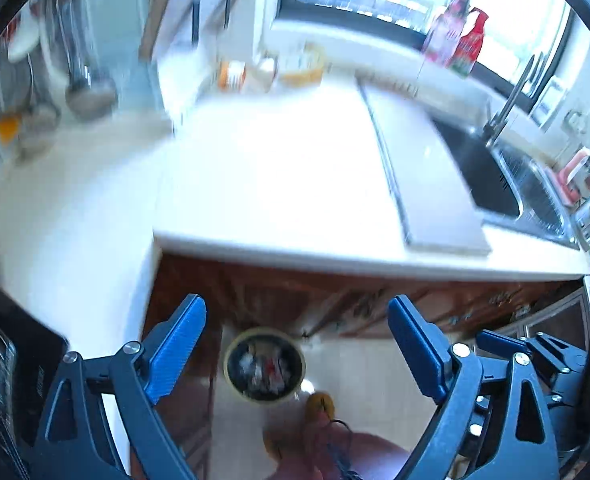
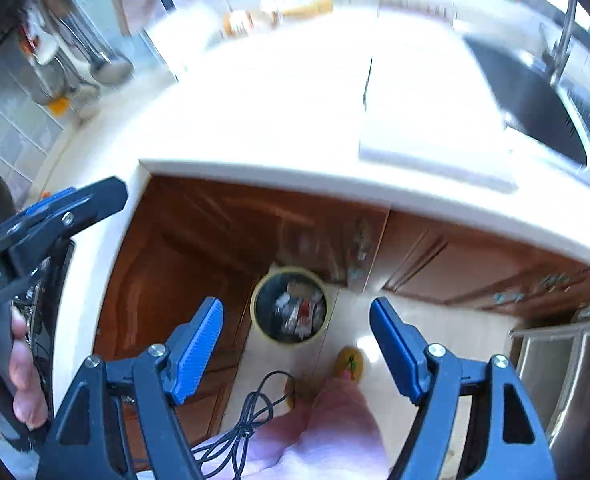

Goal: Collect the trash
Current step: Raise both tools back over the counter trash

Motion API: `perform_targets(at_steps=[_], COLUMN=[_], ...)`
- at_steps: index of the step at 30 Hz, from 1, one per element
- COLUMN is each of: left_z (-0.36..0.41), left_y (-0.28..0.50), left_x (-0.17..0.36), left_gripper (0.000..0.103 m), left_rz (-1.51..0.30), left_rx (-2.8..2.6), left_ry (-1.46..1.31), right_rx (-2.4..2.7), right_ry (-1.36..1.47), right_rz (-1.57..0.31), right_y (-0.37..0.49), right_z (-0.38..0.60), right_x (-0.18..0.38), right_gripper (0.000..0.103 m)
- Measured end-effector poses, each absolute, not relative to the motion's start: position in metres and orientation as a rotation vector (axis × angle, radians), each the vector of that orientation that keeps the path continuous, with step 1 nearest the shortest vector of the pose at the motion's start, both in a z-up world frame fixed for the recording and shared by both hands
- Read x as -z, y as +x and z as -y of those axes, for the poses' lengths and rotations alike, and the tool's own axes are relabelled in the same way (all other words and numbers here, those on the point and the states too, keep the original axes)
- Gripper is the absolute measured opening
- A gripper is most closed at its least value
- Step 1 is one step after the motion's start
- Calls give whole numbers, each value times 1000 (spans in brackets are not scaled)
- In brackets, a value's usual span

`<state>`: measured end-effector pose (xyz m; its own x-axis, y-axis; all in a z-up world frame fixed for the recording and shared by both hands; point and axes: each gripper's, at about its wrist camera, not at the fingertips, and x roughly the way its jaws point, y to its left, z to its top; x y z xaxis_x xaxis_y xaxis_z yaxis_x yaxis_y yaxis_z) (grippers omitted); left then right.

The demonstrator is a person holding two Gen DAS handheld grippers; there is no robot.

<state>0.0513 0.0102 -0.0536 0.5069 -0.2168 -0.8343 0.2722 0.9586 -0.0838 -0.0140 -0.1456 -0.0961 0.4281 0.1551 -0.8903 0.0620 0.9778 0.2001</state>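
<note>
One trash bin (image 2: 290, 307) on the floor by the brown cabinets (image 2: 199, 248): round, yellowish rim, scraps inside. Left gripper (image 1: 297, 344) and right gripper (image 2: 296, 342) both spread wide, empty.

The left gripper (image 1: 297, 312) is held tilted downward, its jaws spread wide with nothing between the blue pads (image 1: 177, 348). The right gripper (image 2: 295, 316) is likewise angled down, jaws apart and empty. A hand (image 2: 23, 376) is seen gripping the left gripper's handle
</note>
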Motion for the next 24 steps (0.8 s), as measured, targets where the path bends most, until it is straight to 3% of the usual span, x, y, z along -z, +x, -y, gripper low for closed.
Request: perform_targets(at_steps=[4, 17, 24], left_z=[-8, -20, -9], left_y=[58, 87, 115], left_x=[15, -58, -83], left_gripper=[94, 94, 84], left_rz=[-895, -724, -660], left_rx=[278, 233, 220], left_ry=[79, 68, 136], right_rx=[-42, 45, 46], right_ry=[221, 247, 323], right_rz=[-1031, -866, -810], right_y=[-17, 14, 67], right_z=[153, 185, 207], right_x=[53, -38, -75], right_gripper=[81, 82, 82])
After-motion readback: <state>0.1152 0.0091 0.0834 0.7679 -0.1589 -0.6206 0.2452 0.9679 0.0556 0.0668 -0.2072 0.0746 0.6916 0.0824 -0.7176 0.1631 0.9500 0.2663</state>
